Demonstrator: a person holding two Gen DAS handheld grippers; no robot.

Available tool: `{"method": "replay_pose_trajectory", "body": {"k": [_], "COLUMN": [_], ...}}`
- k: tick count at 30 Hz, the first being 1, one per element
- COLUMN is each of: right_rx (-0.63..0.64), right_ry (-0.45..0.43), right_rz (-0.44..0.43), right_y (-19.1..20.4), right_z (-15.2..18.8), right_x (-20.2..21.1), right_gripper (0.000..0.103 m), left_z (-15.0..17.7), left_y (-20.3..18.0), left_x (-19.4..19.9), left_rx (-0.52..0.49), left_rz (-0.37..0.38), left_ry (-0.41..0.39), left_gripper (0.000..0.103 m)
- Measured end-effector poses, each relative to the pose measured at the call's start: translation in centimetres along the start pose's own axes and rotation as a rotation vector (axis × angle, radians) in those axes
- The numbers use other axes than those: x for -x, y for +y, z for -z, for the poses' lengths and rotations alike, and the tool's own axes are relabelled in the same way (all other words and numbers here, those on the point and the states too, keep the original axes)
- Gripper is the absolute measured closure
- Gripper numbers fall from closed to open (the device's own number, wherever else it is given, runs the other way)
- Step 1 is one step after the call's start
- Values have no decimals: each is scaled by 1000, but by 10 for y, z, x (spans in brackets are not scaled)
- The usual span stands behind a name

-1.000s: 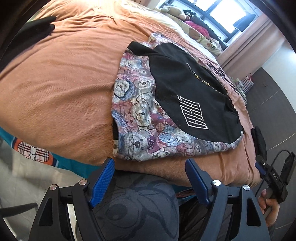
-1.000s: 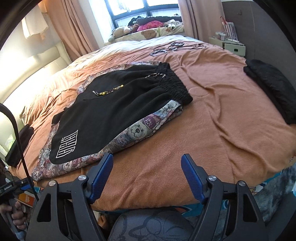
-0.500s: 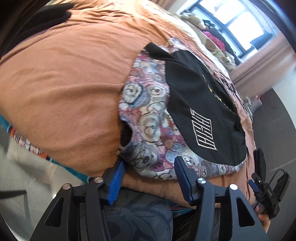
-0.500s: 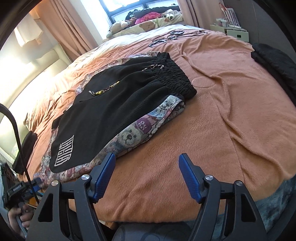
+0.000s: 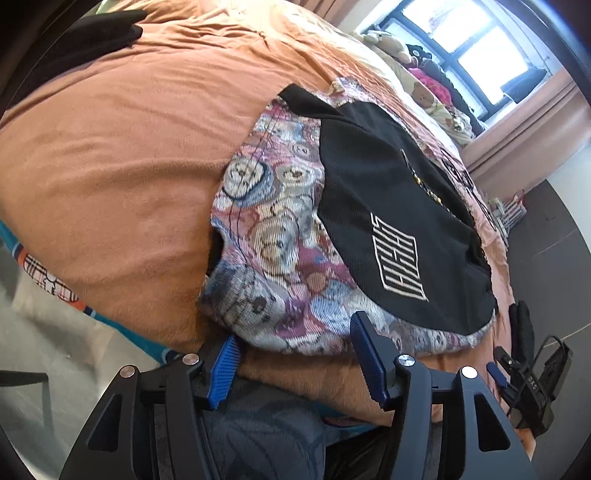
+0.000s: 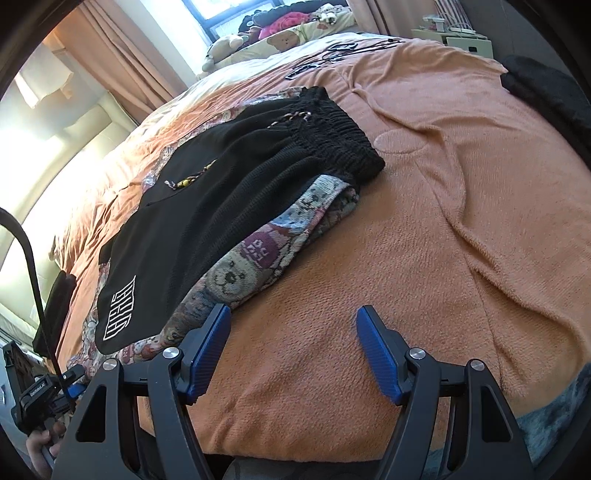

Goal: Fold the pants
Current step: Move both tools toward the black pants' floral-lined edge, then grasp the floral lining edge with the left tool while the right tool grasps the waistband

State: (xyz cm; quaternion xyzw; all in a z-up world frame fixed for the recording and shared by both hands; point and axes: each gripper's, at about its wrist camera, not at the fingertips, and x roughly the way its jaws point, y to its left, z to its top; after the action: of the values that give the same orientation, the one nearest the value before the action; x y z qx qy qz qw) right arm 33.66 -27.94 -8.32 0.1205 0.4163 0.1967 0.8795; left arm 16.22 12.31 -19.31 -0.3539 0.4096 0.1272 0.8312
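Black shorts (image 5: pixel 388 221) with a white logo lie flat on top of bear-patterned pants (image 5: pixel 273 251) on an orange bedspread (image 5: pixel 110 147). My left gripper (image 5: pixel 293 330) is at the patterned pants' near hem. One finger sits just below the cloth edge and the other over it, and the pads stand well apart, not pressing. In the right wrist view my right gripper (image 6: pixel 292 309) hovers open over the bedspread (image 6: pixel 443 221). Its left fingertip is at the side edge of the patterned pants (image 6: pixel 236 273), below the black shorts (image 6: pixel 221 192).
A dark garment (image 6: pixel 546 88) lies at the bed's right edge. Cords (image 6: pixel 332 51) and stuffed toys (image 6: pixel 280 33) sit at the far end by the window. A black item (image 5: pixel 521 332) hangs at the bed's near edge. The person's knee (image 5: pixel 258 424) is under the left gripper.
The left gripper's jaws narrowed and it closed in on the patterned pants' hem. The right gripper moved forward and left until its finger reached the pants' side edge.
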Motion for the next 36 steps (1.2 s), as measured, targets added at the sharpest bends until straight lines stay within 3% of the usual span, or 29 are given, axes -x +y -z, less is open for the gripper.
{"method": "replay_pose_trajectory", "body": {"k": [4, 11, 15, 19, 24, 27, 29, 30, 35, 36], "right_rx": [-29, -30, -27, -23, -32, -54, -76, -87, -128, -127], "right_ry": [-6, 2, 8, 7, 3, -5, -11, -12, -22, -35], "right_rz": [-31, -27, -26, -29, -26, -26, -25, -26, -49, -48], "right_y": [-5, -5, -2, 0, -1, -5, -8, -9, -18, -18], "right_z": [-5, -11, -14, -17, -22, -26, -28, -29, -36, -37], "right_x": [-2, -12, -17, -21, -26, -29, -32, -33, -36, -34], "right_gripper": [33, 33, 38, 43, 44, 44, 52, 54, 90, 93], "left_z": [-5, -10, -12, -13, -12, -7, -3, -2, -5, -7], "left_y": [7, 23, 22, 14, 17, 20, 22, 23, 18, 14], "left_x": [5, 11, 14, 13, 7, 2, 0, 0, 11, 16], "left_rx": [30, 129, 134, 88, 115, 135, 144, 148, 133, 121], "left_rz": [0, 94, 131, 111, 105, 75, 70, 70, 69, 69], "left_ry": [-29, -31, -35, -35, -17, 0, 3, -2, -39, -56], "left_gripper": [54, 72, 72, 72, 72, 86, 96, 97, 99, 99]}}
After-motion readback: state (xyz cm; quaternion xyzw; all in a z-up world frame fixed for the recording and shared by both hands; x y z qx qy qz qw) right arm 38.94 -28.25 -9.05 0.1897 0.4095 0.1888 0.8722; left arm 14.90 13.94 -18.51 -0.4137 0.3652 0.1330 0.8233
